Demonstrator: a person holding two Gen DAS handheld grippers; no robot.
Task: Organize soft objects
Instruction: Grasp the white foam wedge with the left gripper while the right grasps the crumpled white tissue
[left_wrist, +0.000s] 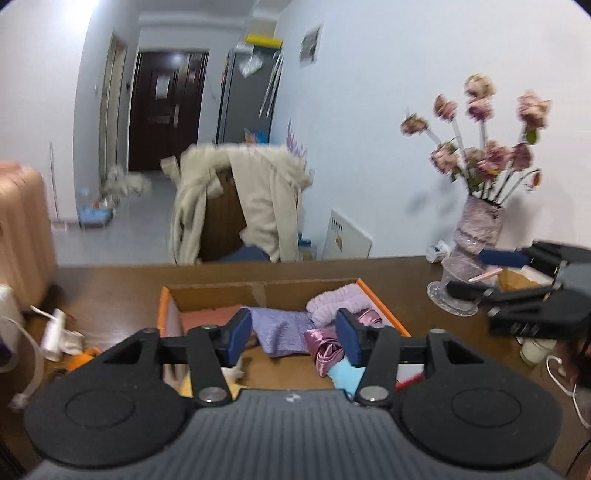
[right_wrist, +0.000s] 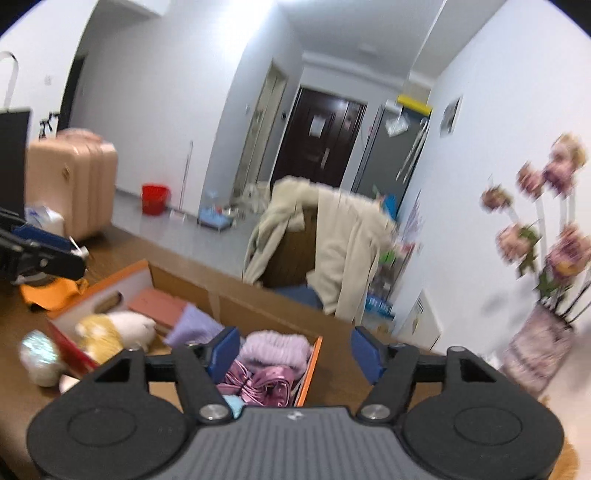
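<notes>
An orange-edged cardboard box (left_wrist: 218, 291) sits on the brown table and holds soft things: a fluffy lilac headband (left_wrist: 338, 303), a purple cloth (left_wrist: 282, 328), a pink satin piece (left_wrist: 325, 349), a pink folded cloth (left_wrist: 210, 317) and a light blue piece (left_wrist: 345, 373). My left gripper (left_wrist: 293, 339) is open and empty, above the box's near side. My right gripper (right_wrist: 295, 354) is open and empty over the box's right edge (right_wrist: 308, 369). It also shows in the left wrist view (left_wrist: 491, 275). A cream and yellow plush (right_wrist: 114, 332) lies in the box's left part.
A vase of pink flowers (left_wrist: 476, 229) stands on the table's right. An orange cloth (right_wrist: 51, 291) and a white charger with cable (left_wrist: 57, 332) lie left of the box. A chair with a beige coat (left_wrist: 243, 206) stands behind the table. A pink suitcase (right_wrist: 74, 184) stands far left.
</notes>
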